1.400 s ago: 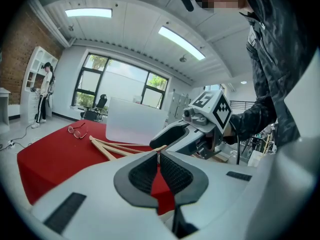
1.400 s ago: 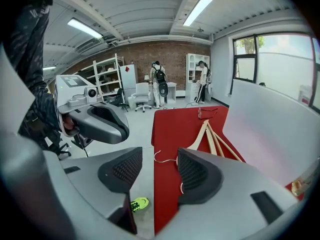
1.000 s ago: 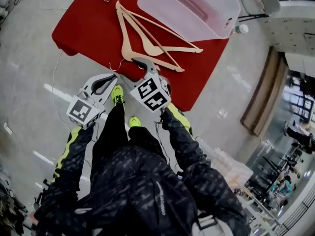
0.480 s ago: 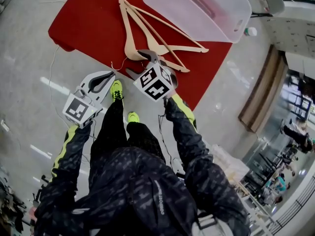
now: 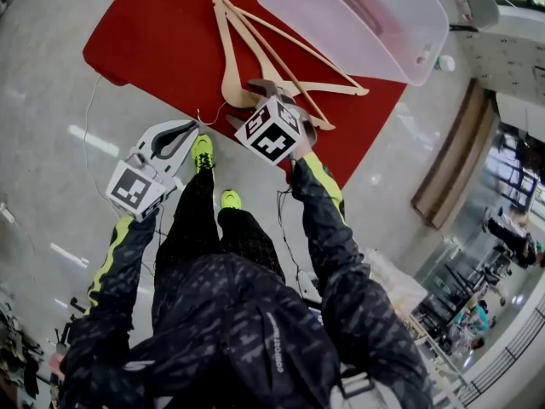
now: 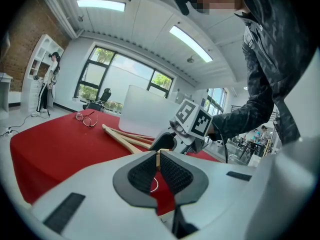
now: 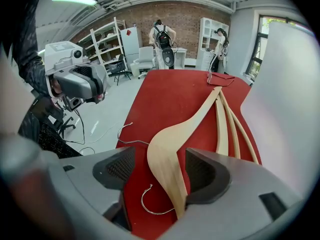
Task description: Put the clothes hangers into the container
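Pale tan hangers, red cloth

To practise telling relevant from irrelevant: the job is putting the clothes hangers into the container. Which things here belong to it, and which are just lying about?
Belong to the job:
wooden hangers
clear container

Just lying about:
glasses
small bottle beside the container
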